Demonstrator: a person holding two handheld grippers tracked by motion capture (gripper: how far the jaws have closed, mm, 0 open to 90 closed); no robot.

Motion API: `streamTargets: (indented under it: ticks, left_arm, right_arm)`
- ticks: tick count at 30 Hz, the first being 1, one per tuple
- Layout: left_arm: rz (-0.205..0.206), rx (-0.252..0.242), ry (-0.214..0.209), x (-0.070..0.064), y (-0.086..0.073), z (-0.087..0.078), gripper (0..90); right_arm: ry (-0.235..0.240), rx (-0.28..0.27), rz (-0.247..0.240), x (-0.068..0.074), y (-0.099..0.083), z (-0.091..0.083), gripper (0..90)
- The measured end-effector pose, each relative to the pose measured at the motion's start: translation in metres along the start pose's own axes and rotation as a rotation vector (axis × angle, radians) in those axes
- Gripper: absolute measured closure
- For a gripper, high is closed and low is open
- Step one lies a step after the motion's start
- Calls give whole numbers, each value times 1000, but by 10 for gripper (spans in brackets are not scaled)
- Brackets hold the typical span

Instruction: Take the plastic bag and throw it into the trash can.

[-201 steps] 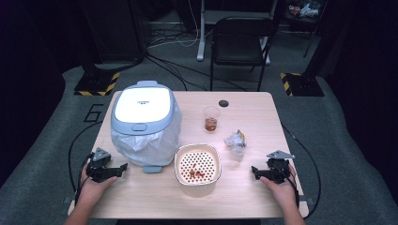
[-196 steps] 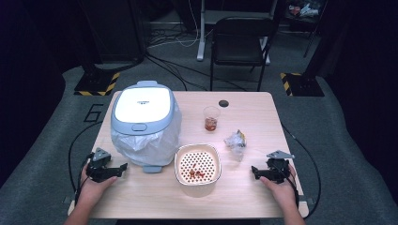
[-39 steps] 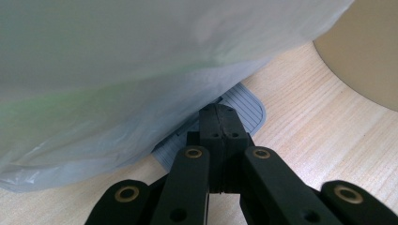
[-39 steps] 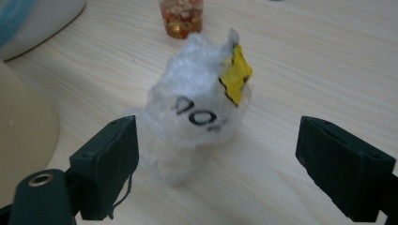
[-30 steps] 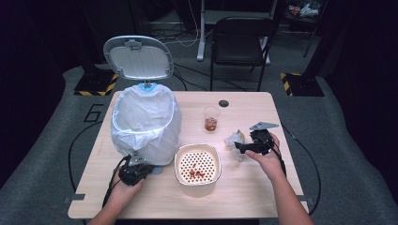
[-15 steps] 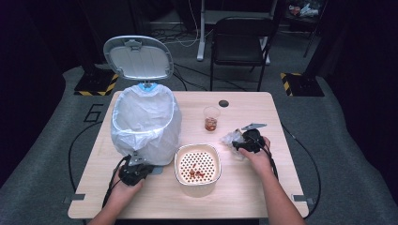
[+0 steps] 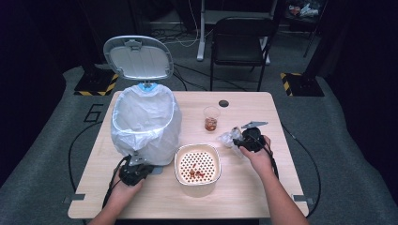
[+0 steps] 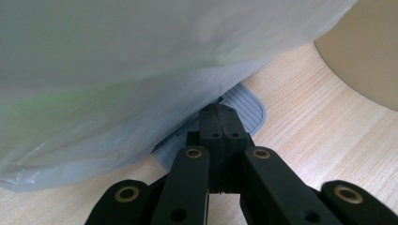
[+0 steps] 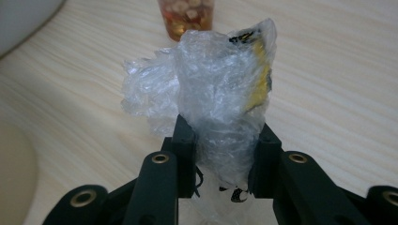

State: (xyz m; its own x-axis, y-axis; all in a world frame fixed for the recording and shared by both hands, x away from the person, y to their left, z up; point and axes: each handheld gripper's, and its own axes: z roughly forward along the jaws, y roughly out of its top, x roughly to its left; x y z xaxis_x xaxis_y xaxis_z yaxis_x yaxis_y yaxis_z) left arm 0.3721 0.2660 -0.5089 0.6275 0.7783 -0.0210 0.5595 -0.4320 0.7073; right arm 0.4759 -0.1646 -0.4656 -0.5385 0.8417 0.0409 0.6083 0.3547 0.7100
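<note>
1. crumpled wrapper (image 9: 220, 101) of clear plastic with yellow and black print sits between the jaws of the right gripper (image 9: 221, 154), which are pressed in on its lower part from both sides; its top sticks up past the jaw tips.
2. in the high view the wrapper (image 7: 228, 137) is on the right half of the table (image 7: 244, 197), just left of the right gripper (image 7: 251, 138), roughly midway between the far and near edges.
3. plastic cup (image 7: 211, 118) with reddish contents stands just beyond the wrapper, toward the far edge; the same cup (image 9: 187, 14) shows past the wrapper in the right gripper view.
4. left gripper (image 7: 133, 172) is near the near-left part of the table, at the foot of the bin (image 7: 145, 122).
5. left gripper view: jaws closed together, nothing between them, tips resting on the grey ribbed pedal (image 8: 241, 110) that sticks out from under the bin's white bag liner (image 8: 131, 70).
6. bin lid (image 7: 138, 57) stands raised, tilted back toward the far edge; the liner is folded over the rim and hangs down the sides.
7. cream perforated bowl (image 7: 197, 163) with a few reddish bits lies near the near edge, between the two grippers, just right of the bin.
8. small dark round spot (image 7: 224, 103) sits on the table close to the far edge.
</note>
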Motion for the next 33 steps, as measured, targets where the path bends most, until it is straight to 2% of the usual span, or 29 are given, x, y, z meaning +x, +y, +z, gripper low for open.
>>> streamTargets:
  ticks: [1,2,3,4,6,7,8,10,13,15,16,17,19,20,21,23,25,26,27,29,33]
  left_arm:
    - [-3,0,-1,0,0,0,900]
    - [0,0,-1,0,0,0,900]
    - [-1,0,0,0,0,0,900]
    - [-5,-4,1,-1,0,0,900]
    - [-2,0,5,-1,0,0,900]
    - [7,4,9,-1,0,0,900]
    - [-11,-12,11,-3,0,1,900]
    - [-10,-10,14,-3,-1,1,900]
    - [-10,-8,13,-3,-1,0,900]
    - [-14,-13,14,-4,-1,1,900]
    - [-6,-6,20,-4,-1,0,900]
    - [-15,-10,14,-4,-1,0,900]
    - [-3,-7,8,-2,-1,0,900]
    - [20,-17,-28,1,-1,1,900]
    - [-13,-14,-1,-1,-2,0,900]
    - [2,-21,-7,0,-2,0,900]
    - [7,-20,-4,0,-2,0,900]
    - [1,-16,-6,1,-2,0,900]
    - [-24,-22,-11,1,-2,0,900]
    - [-28,-21,-18,3,-2,0,900]
    - [-26,-24,-24,3,-2,0,900]
  right_arm:
    - [20,-13,-18,5,7,-13,697]
    - [20,-13,-18,5,7,-13,697]
    - [28,-15,-28,10,14,-24,698]
    - [28,-15,-28,10,14,-24,698]
    - [40,-37,-49,14,21,-36,700]
    - [45,-38,-39,17,25,-43,701]
    - [52,-46,-48,19,29,-49,702]
    - [72,-56,-61,25,41,-64,702]
    - [87,-61,-67,30,49,-73,702]
    - [111,-77,-94,38,64,-85,703]
    - [115,-77,-112,41,69,-89,703]
    - [116,-81,-126,45,75,-93,703]
    - [124,-85,-133,49,81,-97,703]
    - [136,-87,-141,54,88,-101,702]
    - [146,-96,-154,58,94,-104,702]
    - [162,-112,-193,70,110,-112,702]
    - [166,-106,-201,73,114,-113,702]
    - [169,-115,-215,76,118,-113,702]
    - [174,-107,-213,79,121,-114,702]
    - [185,-111,-234,84,128,-113,702]
    - [210,-116,-228,95,138,-116,702]
